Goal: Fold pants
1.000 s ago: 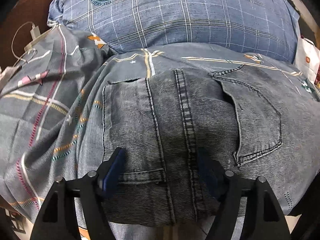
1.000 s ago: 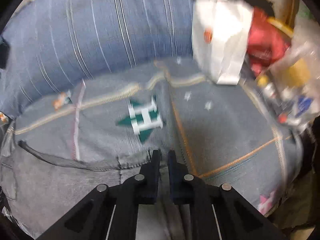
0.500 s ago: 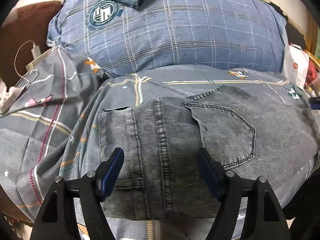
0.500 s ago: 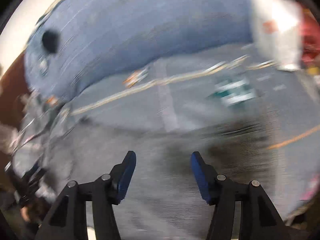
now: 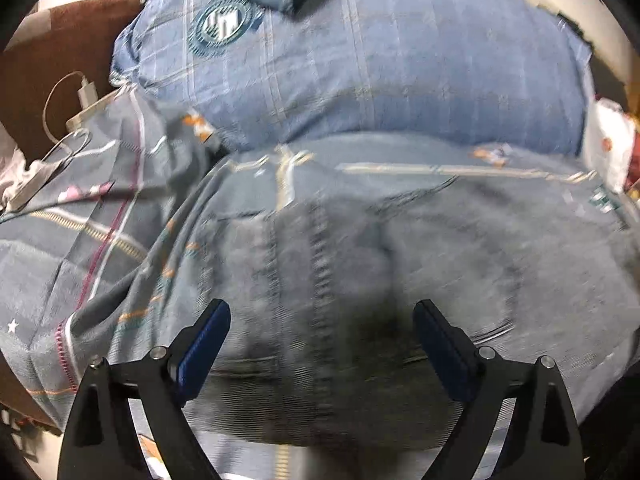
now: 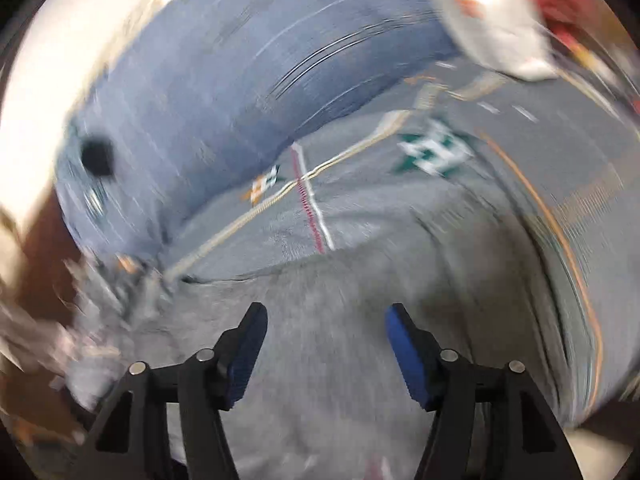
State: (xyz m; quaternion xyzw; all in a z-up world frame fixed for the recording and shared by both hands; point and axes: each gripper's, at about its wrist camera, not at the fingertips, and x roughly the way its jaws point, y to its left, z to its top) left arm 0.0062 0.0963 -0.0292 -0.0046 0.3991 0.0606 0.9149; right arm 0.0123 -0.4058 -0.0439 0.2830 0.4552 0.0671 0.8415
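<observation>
To the left of the left gripper [image 5: 320,344] lies a rumpled patterned quilt [image 5: 80,216], with a charger cable [image 5: 60,96] beyond it. This gripper's fingers [image 5: 204,340] are spreading wider and press on nothing; a second ago they sat closer over the same waistband. The pants [image 5: 340,280], grey jeans folded into a flat block, lie on the bed directly ahead of and beneath both grippers, short of the blue pillow [image 5: 380,60]. Further right, the right gripper [image 6: 324,344], pinched shut a second ago, is now opening over the denim with nothing between its fingers [image 6: 408,356]. Both have let go, so I judge this fold laid; another fold or a smoothing pass may remain. A white bag [image 6: 492,12] sits far right.
</observation>
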